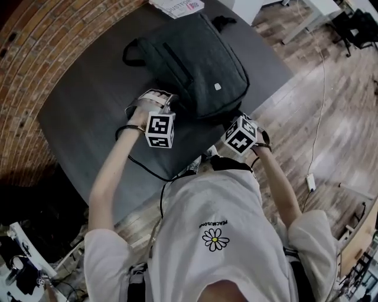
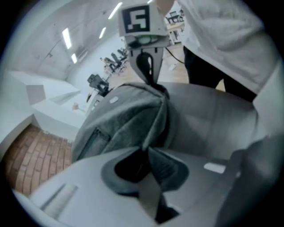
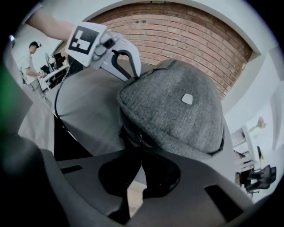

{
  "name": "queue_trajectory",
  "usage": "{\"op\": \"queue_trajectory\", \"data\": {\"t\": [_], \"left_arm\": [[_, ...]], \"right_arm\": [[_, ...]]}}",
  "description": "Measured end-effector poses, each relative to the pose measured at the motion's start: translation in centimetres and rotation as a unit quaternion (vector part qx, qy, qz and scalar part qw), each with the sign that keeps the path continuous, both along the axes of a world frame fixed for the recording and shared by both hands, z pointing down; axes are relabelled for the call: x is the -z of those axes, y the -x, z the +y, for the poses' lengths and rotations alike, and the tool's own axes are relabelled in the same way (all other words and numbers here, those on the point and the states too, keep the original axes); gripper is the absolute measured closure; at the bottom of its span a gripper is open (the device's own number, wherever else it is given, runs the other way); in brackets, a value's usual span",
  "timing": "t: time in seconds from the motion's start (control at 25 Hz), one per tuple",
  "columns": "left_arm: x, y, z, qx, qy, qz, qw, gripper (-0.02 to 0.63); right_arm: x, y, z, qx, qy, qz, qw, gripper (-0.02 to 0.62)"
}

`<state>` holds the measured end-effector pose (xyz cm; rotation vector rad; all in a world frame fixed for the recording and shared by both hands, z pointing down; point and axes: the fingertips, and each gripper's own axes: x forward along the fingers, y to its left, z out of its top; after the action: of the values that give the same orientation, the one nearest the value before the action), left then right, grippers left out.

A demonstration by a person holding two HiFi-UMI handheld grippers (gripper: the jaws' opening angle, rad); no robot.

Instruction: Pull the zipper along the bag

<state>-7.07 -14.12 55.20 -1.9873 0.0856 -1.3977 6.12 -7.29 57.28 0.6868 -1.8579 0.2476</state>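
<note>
A dark grey backpack (image 1: 195, 65) lies flat on the table. My left gripper (image 1: 162, 99) is at the bag's near left edge. In the left gripper view it (image 2: 147, 150) is shut on a raised fold of the bag's fabric (image 2: 155, 115). My right gripper (image 1: 229, 121) is at the bag's near right corner. In the right gripper view it (image 3: 141, 153) is shut on a dark zipper pull, with the small slider (image 3: 141, 136) just past the tips. Each gripper view shows the other gripper across the bag: the left gripper (image 3: 135, 75) and the right gripper (image 2: 151, 82).
The dark round-cornered table (image 1: 88, 100) stands against a brick wall (image 1: 47, 35). A printed booklet (image 1: 177, 6) lies past the bag's far end. A wooden floor (image 1: 331, 118) with a white cable (image 1: 322, 88) is to the right. A person (image 3: 31, 57) stands far off.
</note>
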Motion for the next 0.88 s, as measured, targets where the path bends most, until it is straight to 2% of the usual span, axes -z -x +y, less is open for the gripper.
{"op": "queue_trajectory", "data": {"t": [0.16,0.28,0.36,0.48,0.56,0.64,0.72,0.88], "left_arm": [[0.0,-4.6,2.0,-0.018,0.017,0.009,0.9996,0.560],[-0.4,-7.6,3.0,-0.033,0.036,-0.004,0.9988,0.561],[-0.7,-8.5,3.1,-0.031,0.066,-0.004,0.9973,0.561],[-0.8,-8.6,2.8,-0.015,0.126,0.027,0.9915,0.561],[-0.7,-8.7,2.6,-0.001,0.152,0.046,0.9872,0.565],[-0.9,-8.8,2.6,0.003,0.154,0.041,0.9872,0.569],[-1.0,-9.1,2.6,0.003,0.149,0.031,0.9883,0.572],[-0.7,-9.3,2.1,0.017,0.165,0.053,0.9848,0.574]], "right_arm": [[-0.4,-5.6,-1.3,-0.051,-0.011,0.042,0.998,0.588],[0.1,-8.6,-1.5,-0.088,0.000,0.033,0.996,0.588],[0.1,-9.4,-1.0,-0.094,0.017,0.031,0.995,0.588],[-0.1,-9.6,-0.1,-0.092,0.040,0.020,0.995,0.588],[-0.1,-9.3,0.5,-0.082,0.048,0.018,0.995,0.586],[0.1,-8.6,1.1,-0.073,0.062,0.007,0.995,0.584],[0.6,-7.6,1.5,-0.084,0.074,-0.026,0.993,0.580],[0.3,-4.6,1.4,-0.096,0.081,-0.061,0.990,0.574]]}}
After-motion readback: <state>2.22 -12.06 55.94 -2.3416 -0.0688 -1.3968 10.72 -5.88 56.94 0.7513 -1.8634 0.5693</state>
